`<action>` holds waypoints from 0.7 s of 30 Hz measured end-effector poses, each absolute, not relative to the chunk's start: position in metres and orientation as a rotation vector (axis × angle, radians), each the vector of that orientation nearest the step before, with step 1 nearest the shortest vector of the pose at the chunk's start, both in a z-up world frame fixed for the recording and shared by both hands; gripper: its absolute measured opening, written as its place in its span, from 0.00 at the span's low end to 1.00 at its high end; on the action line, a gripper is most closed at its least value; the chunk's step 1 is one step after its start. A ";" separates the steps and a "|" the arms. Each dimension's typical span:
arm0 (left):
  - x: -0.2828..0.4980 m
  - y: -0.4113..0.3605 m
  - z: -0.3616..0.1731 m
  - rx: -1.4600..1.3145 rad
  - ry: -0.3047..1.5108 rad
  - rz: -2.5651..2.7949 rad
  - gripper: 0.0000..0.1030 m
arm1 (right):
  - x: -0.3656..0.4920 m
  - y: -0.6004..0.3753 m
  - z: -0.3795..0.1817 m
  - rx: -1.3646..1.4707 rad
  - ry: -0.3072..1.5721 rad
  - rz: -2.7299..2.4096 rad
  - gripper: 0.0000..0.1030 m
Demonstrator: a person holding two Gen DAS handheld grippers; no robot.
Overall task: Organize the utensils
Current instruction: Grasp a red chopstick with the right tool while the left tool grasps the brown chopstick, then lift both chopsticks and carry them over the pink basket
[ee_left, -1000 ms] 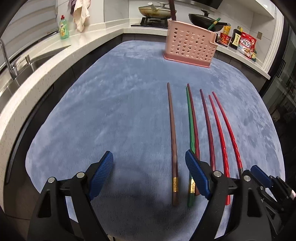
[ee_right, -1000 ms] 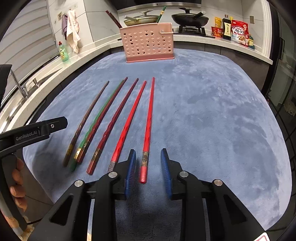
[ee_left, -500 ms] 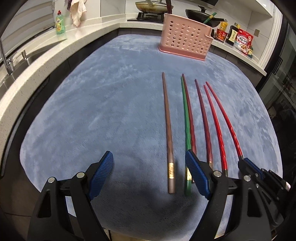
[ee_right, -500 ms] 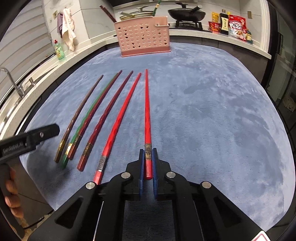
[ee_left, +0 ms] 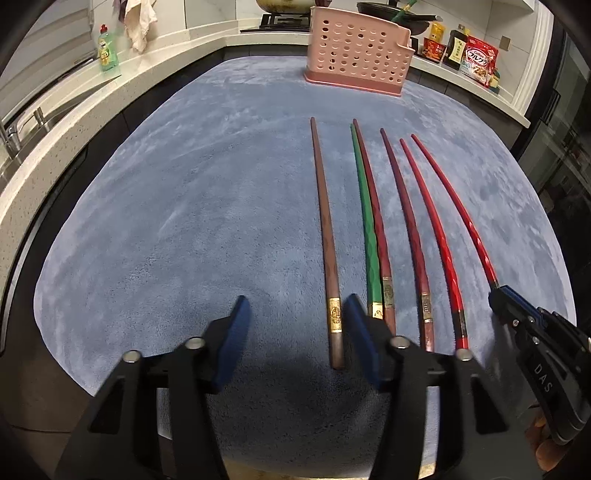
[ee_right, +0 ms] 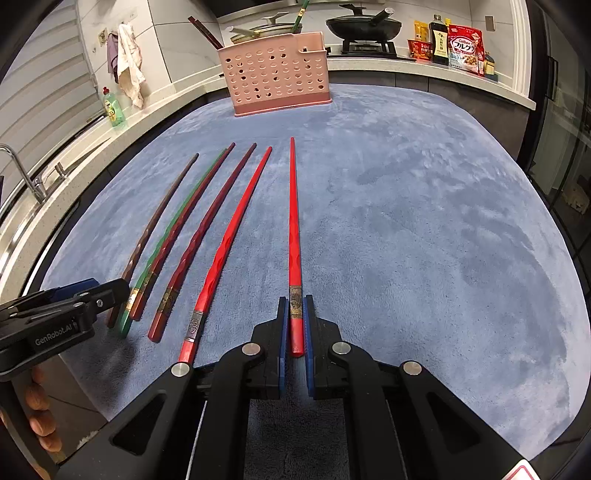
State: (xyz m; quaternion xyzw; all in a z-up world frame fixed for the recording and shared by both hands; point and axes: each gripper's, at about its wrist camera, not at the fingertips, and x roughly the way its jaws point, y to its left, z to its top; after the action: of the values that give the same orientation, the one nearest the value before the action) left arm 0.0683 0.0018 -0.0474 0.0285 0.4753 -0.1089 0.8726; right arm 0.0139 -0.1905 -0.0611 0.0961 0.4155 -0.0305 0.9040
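Several chopsticks lie side by side on the blue mat [ee_left: 184, 221]. The brown chopstick [ee_left: 327, 236] lies between the jaws of my left gripper [ee_left: 295, 299], close to the right-hand finger [ee_left: 360, 332]. Those jaws are closing, and the pads stand clear of the stick. Beside it lie a green chopstick [ee_left: 367, 229] and a dark red one [ee_left: 378, 221]. My right gripper [ee_right: 295, 299] is shut on the thick end of the outermost bright red chopstick [ee_right: 293, 221]. A pink perforated basket [ee_right: 277, 74] stands at the far edge of the mat and holds a few chopsticks.
A white counter runs round the mat, with a sink and tap [ee_right: 22, 173] on the left and a green soap bottle [ee_left: 108, 51]. Pans [ee_right: 364, 24] and food packets [ee_right: 463, 50] stand at the back. A person's fingers [ee_right: 37, 406] hold the left gripper's handle.
My right gripper closed on the bright red chopstick, which swung straight along its fingers. My left gripper sank toward the brown chopstick, and its jaws narrowed around it.
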 end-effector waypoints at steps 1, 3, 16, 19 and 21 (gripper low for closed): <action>0.068 0.002 -0.047 0.062 0.993 -0.229 0.41 | 0.014 -0.191 -0.061 0.199 0.858 -0.063 0.07; 0.067 0.001 -0.047 0.066 0.993 -0.233 0.33 | 0.014 -0.191 -0.061 0.201 0.858 -0.062 0.07; 0.066 -0.007 -0.045 0.075 1.024 -0.271 0.07 | 0.011 -0.191 -0.059 0.208 0.857 -0.061 0.07; 0.066 -0.007 -0.042 0.074 1.029 -0.271 0.07 | 0.009 -0.193 -0.053 0.217 0.848 -0.060 0.07; 0.066 -0.007 -0.039 0.073 1.026 -0.272 0.07 | 0.009 -0.196 -0.046 0.229 0.837 -0.057 0.07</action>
State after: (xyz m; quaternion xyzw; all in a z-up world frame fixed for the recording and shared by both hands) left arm 0.0658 -0.0073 -0.0387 0.0346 0.4892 -0.1299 0.8618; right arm 0.0086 -0.1961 -0.0465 0.1111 0.4055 -0.0277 0.9069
